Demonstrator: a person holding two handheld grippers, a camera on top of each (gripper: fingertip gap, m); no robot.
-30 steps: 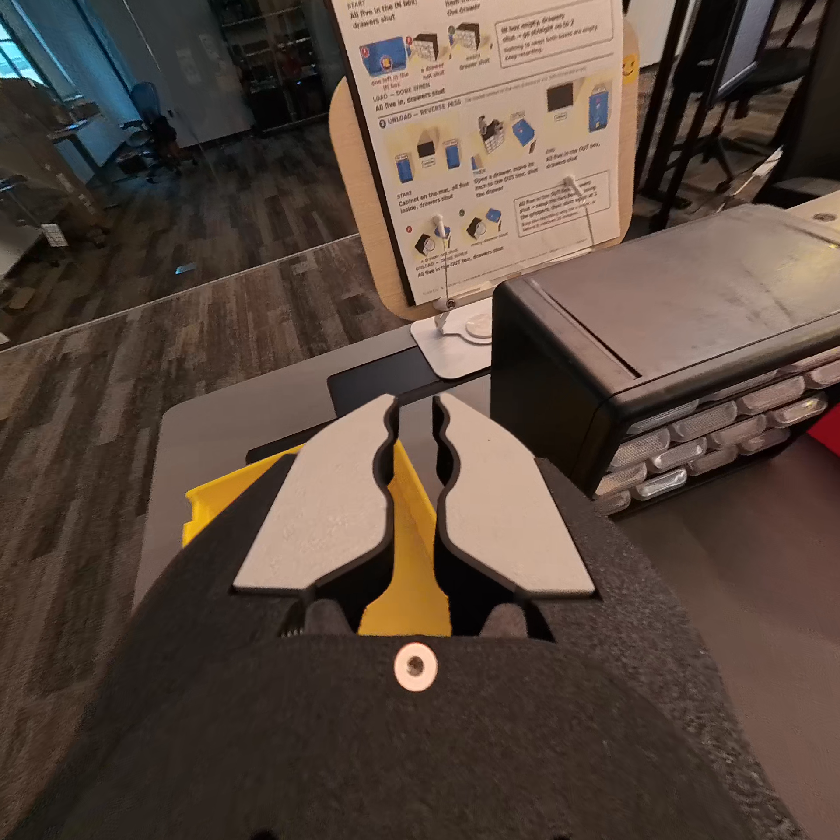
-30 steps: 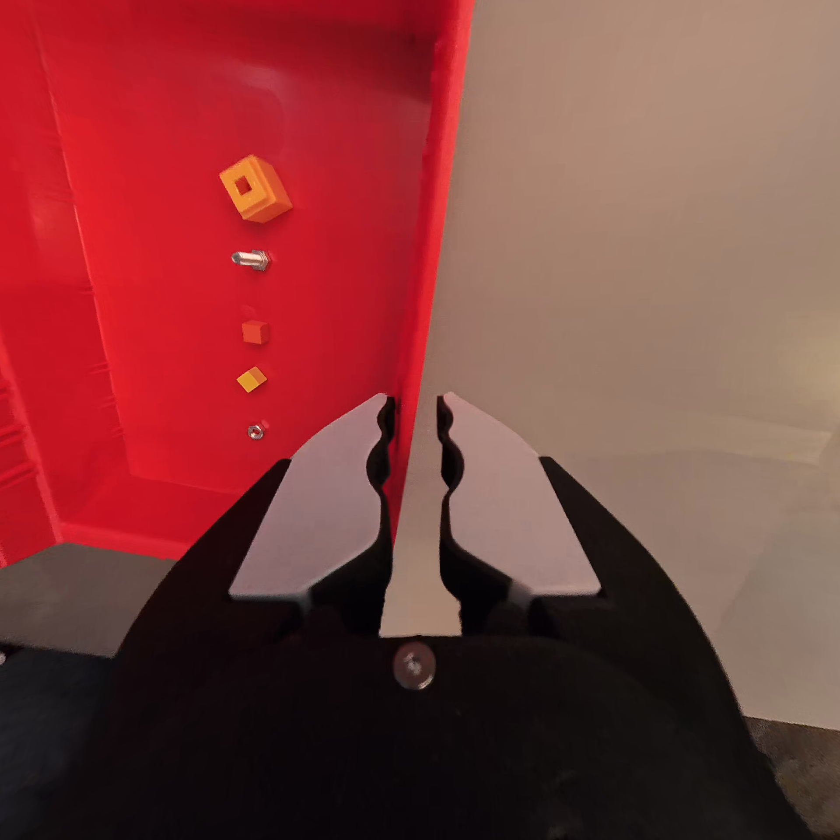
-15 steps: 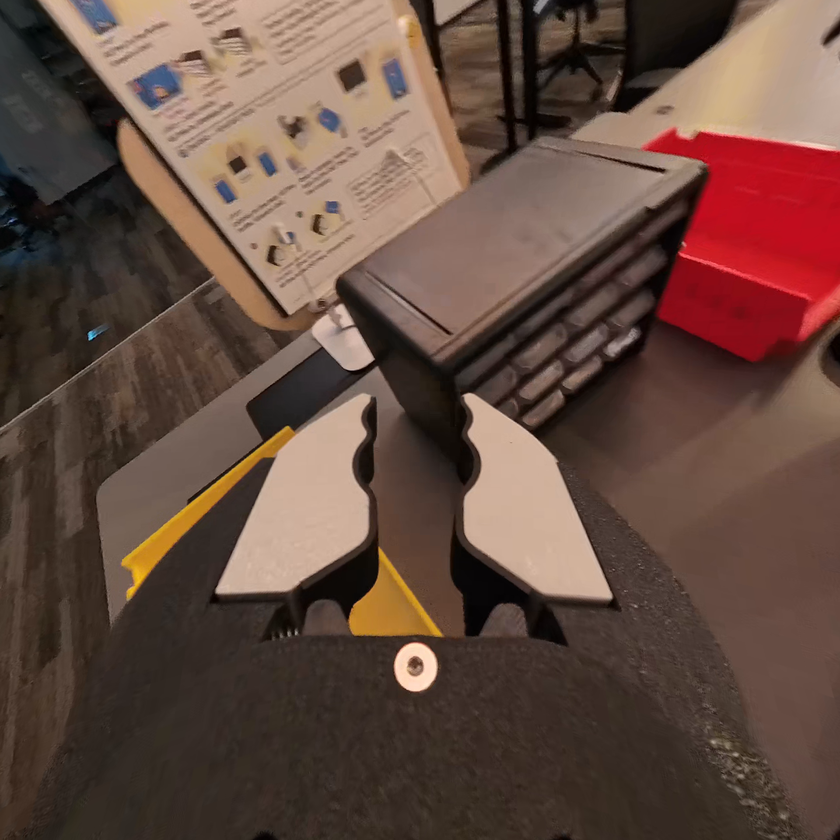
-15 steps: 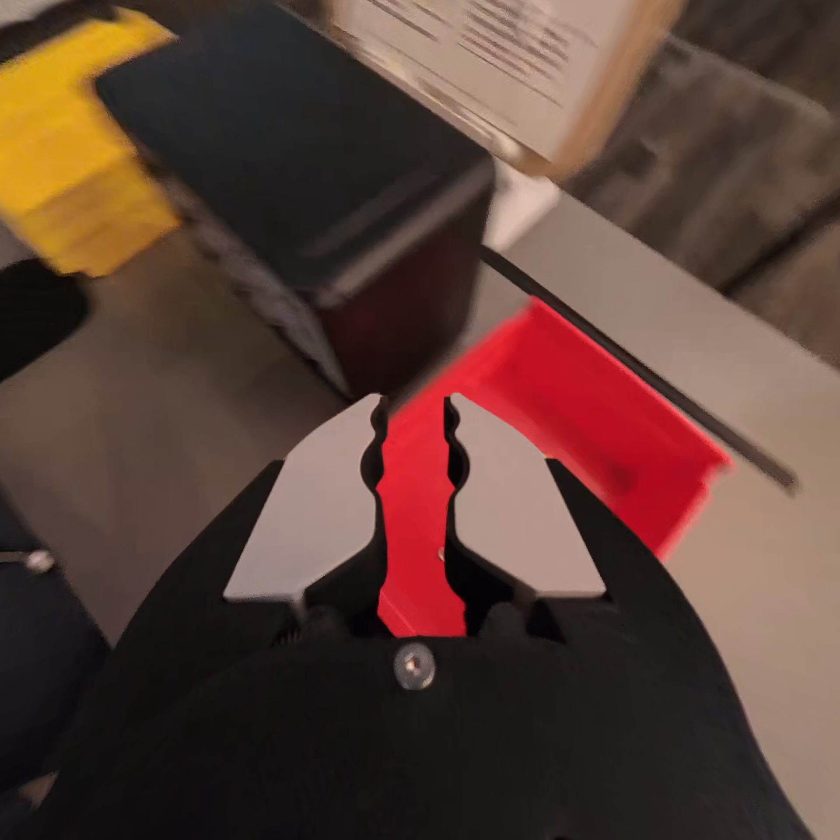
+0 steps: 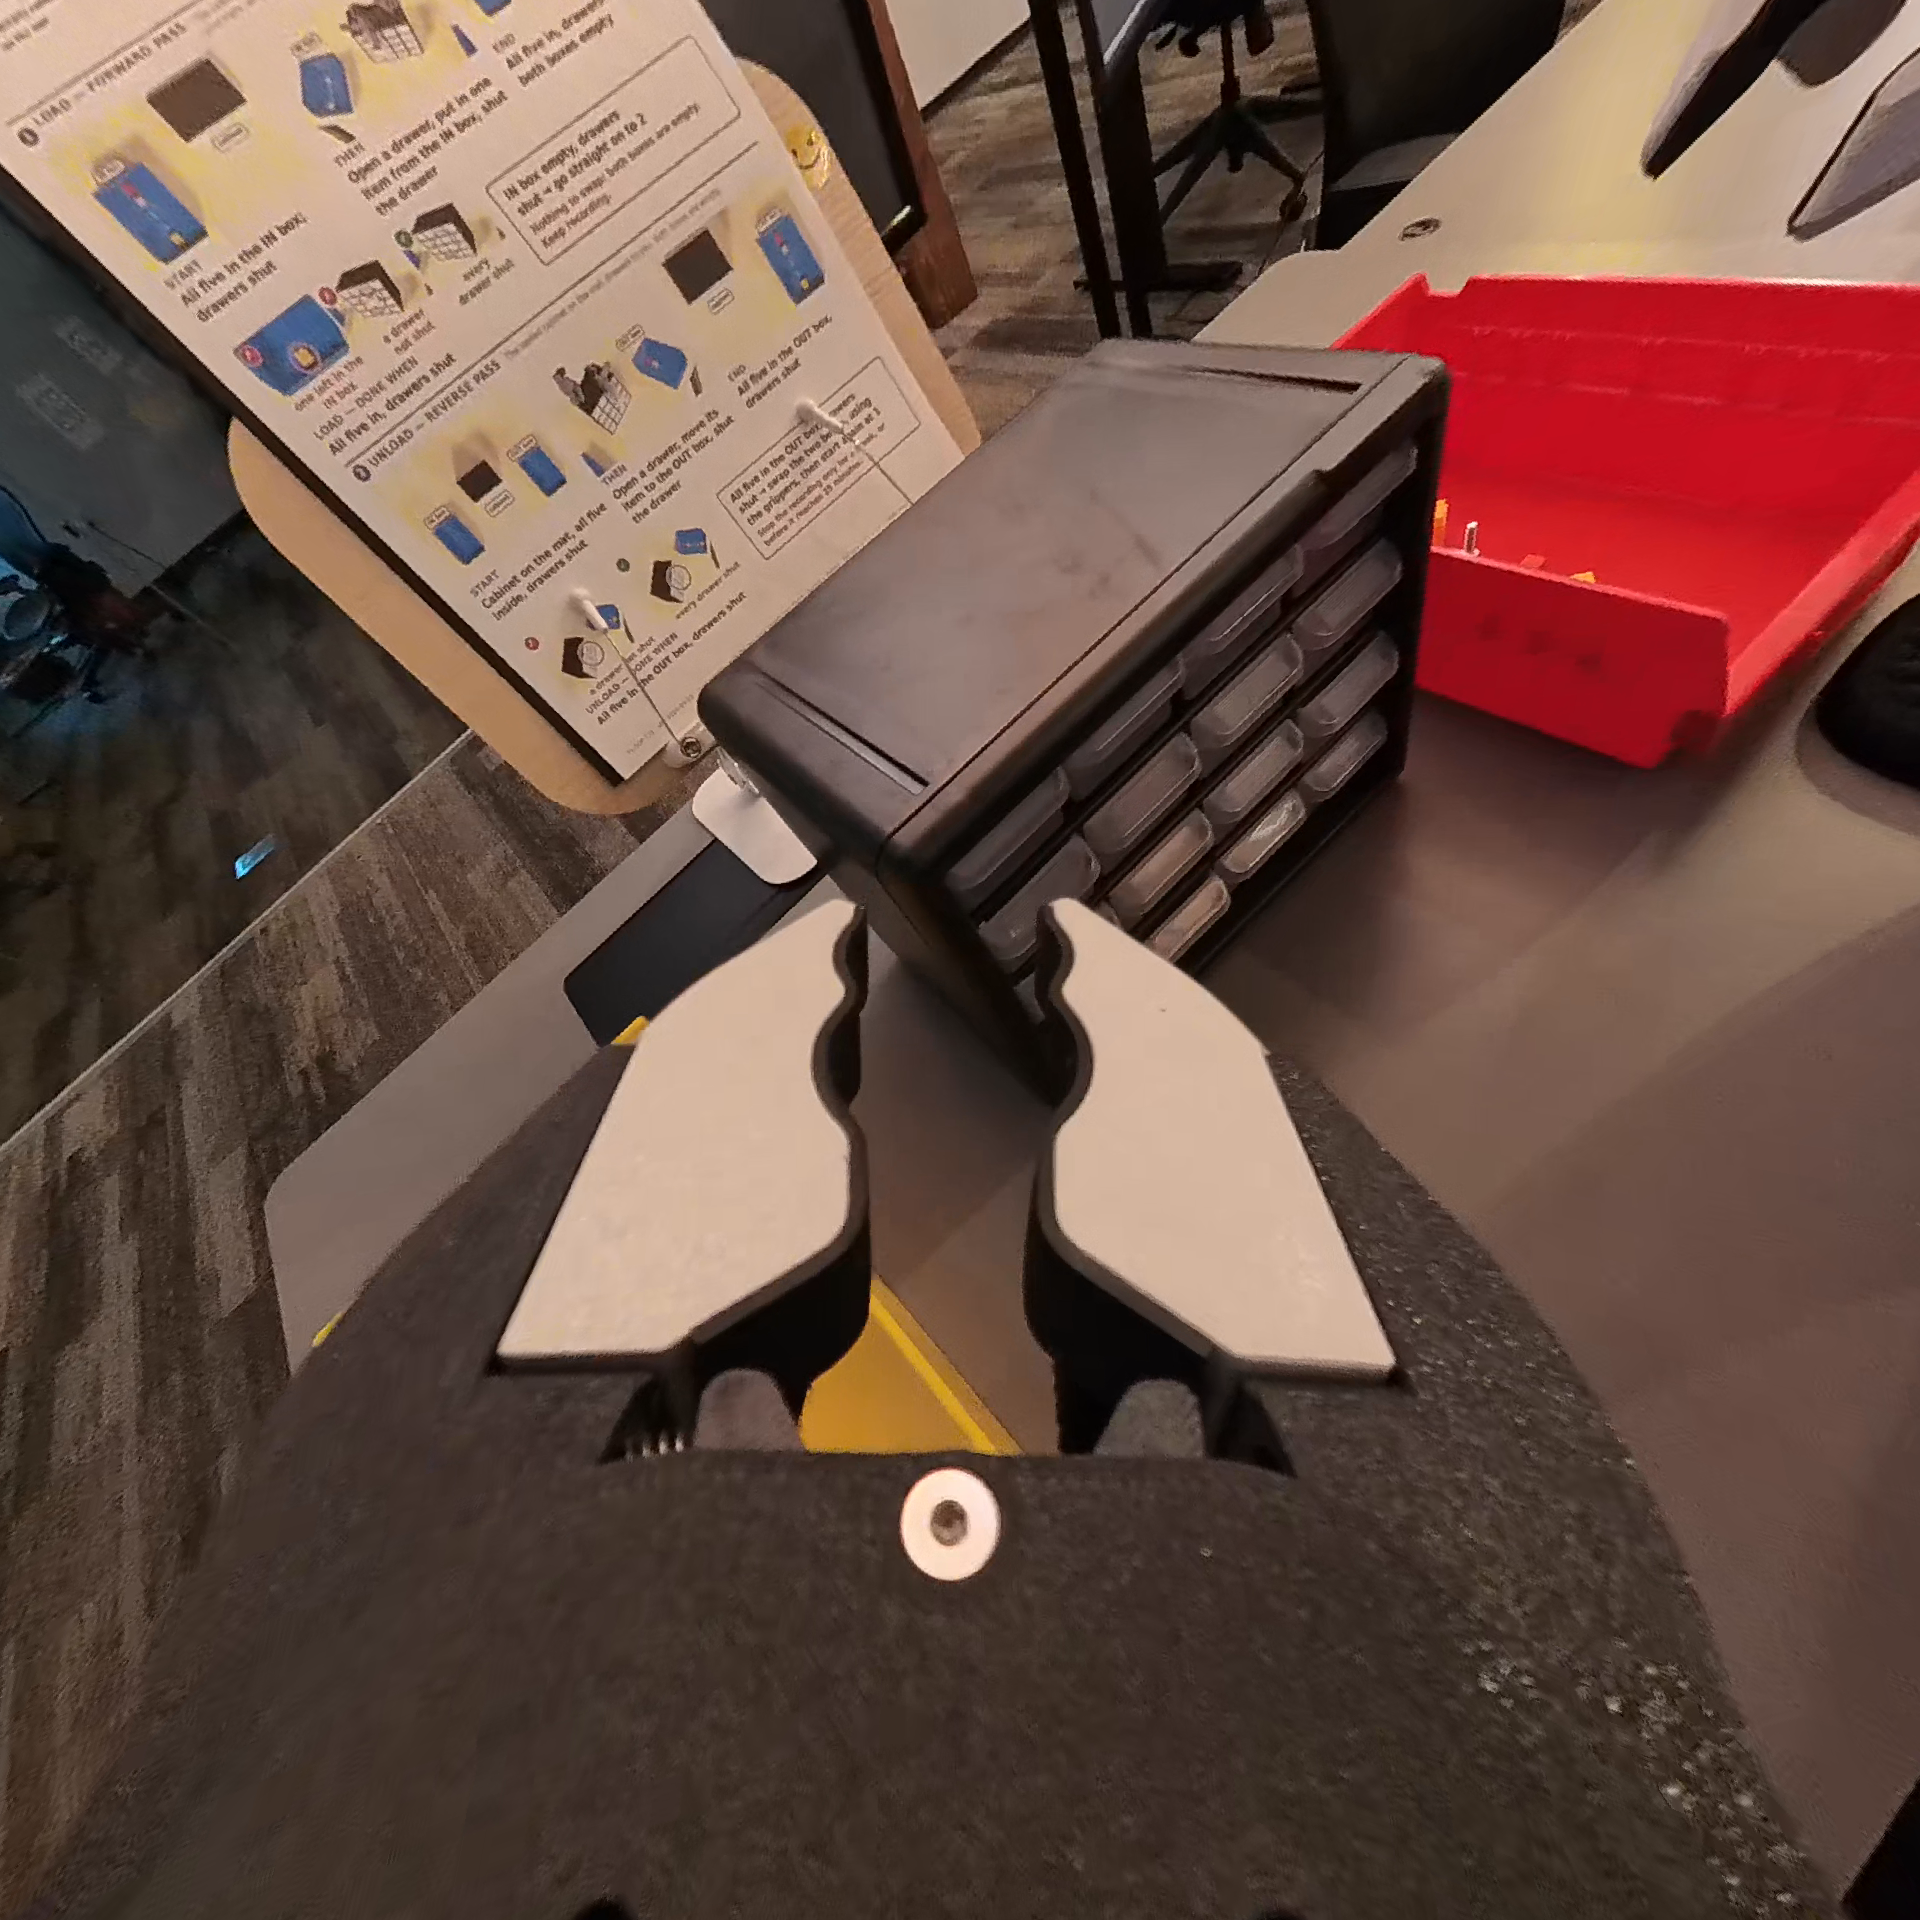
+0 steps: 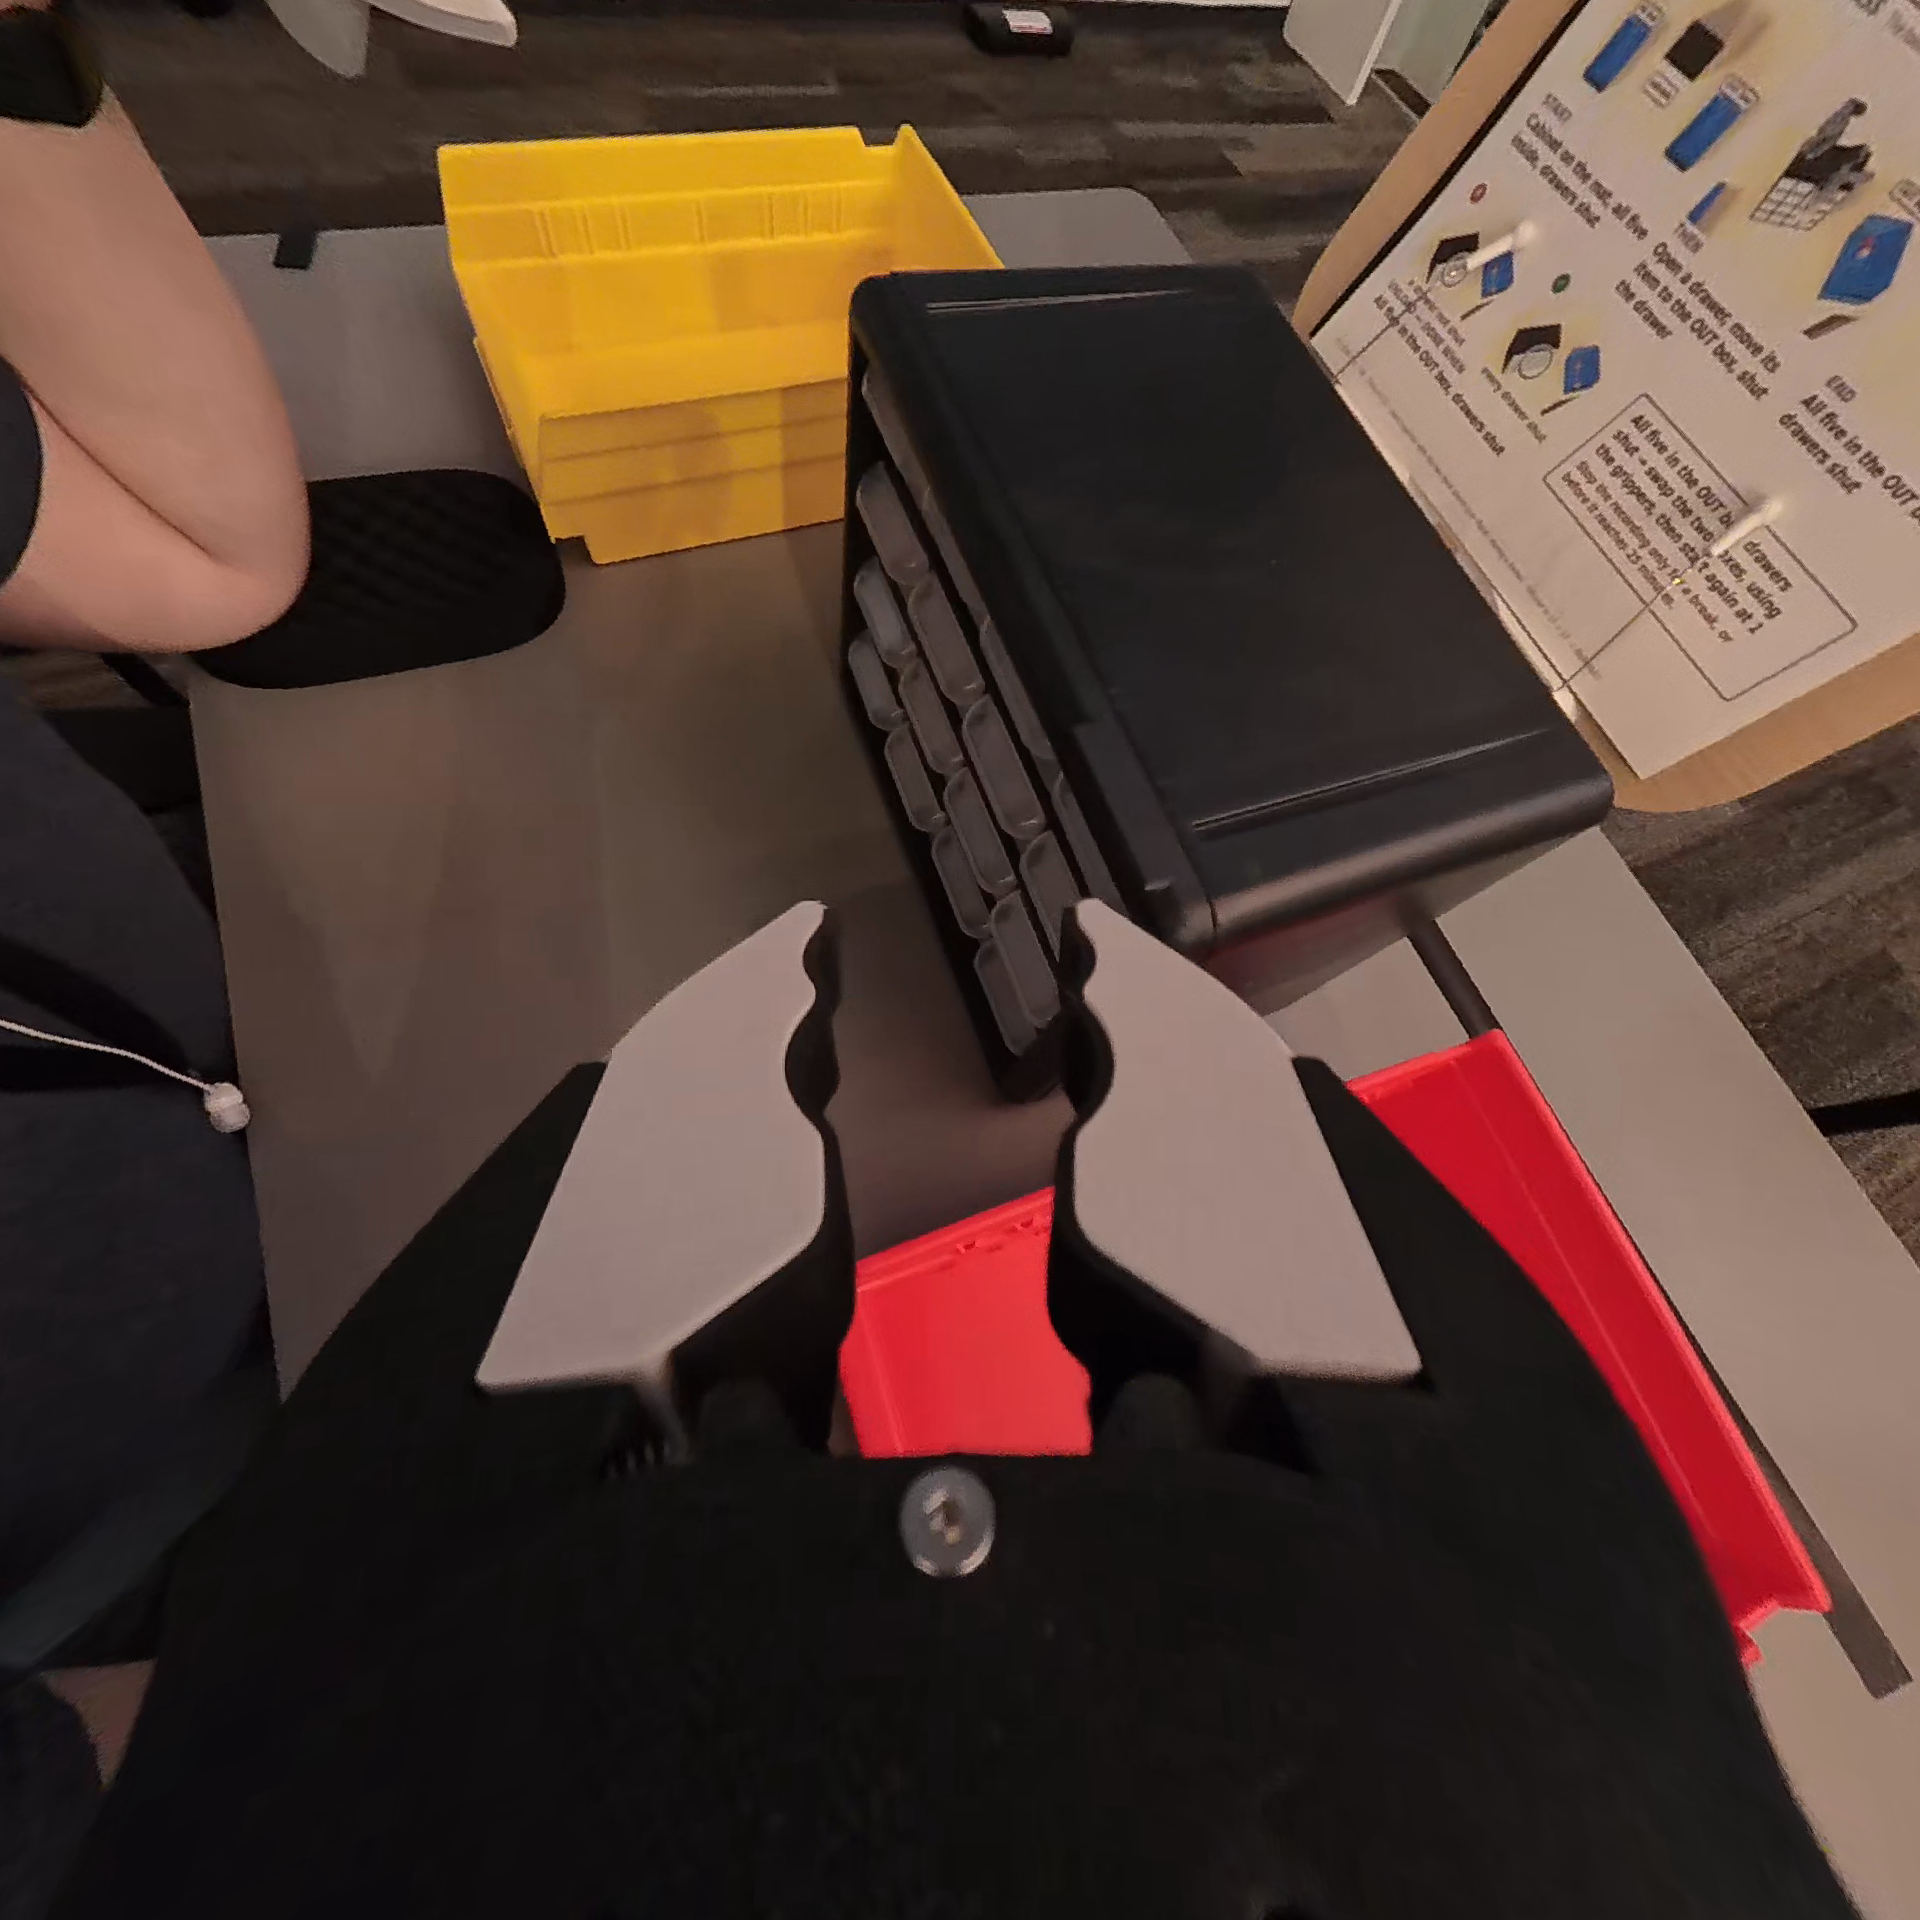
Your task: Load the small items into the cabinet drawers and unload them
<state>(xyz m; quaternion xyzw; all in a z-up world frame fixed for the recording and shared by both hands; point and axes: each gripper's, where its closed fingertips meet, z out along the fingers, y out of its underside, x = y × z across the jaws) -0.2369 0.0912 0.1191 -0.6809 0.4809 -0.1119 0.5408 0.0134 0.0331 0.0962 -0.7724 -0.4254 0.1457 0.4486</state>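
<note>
A black cabinet (image 5: 1091,582) with several small clear drawers, all shut, stands on the grey table; it also shows in the right wrist view (image 6: 1226,582). A red bin (image 5: 1662,499) to its right holds small orange pieces and a metal screw (image 5: 1470,537). A yellow bin (image 6: 686,332) stands on its other side. My left gripper (image 5: 951,925) is open and empty, above the yellow bin's edge (image 5: 894,1392), facing the cabinet's left corner. My right gripper (image 6: 945,925) is open and empty, above the red bin (image 6: 966,1340), facing the drawer fronts.
An instruction board (image 5: 447,343) stands behind the cabinet on a white base (image 5: 753,831). A person's arm (image 6: 135,416) and a black pad (image 6: 405,571) are at the left of the right wrist view. A dark mat (image 5: 675,935) lies under the cabinet. My hands' fingertips stand some 25 cm from each other. The black cabinet (image 5: 1091,582) sits 15 cm or so from the ends of my right fingers.
Both grippers opened wider. The left view swung right to take in the cabinet and red bin. The right gripper rose from looking down into the red bin and turned toward the cabinet.
</note>
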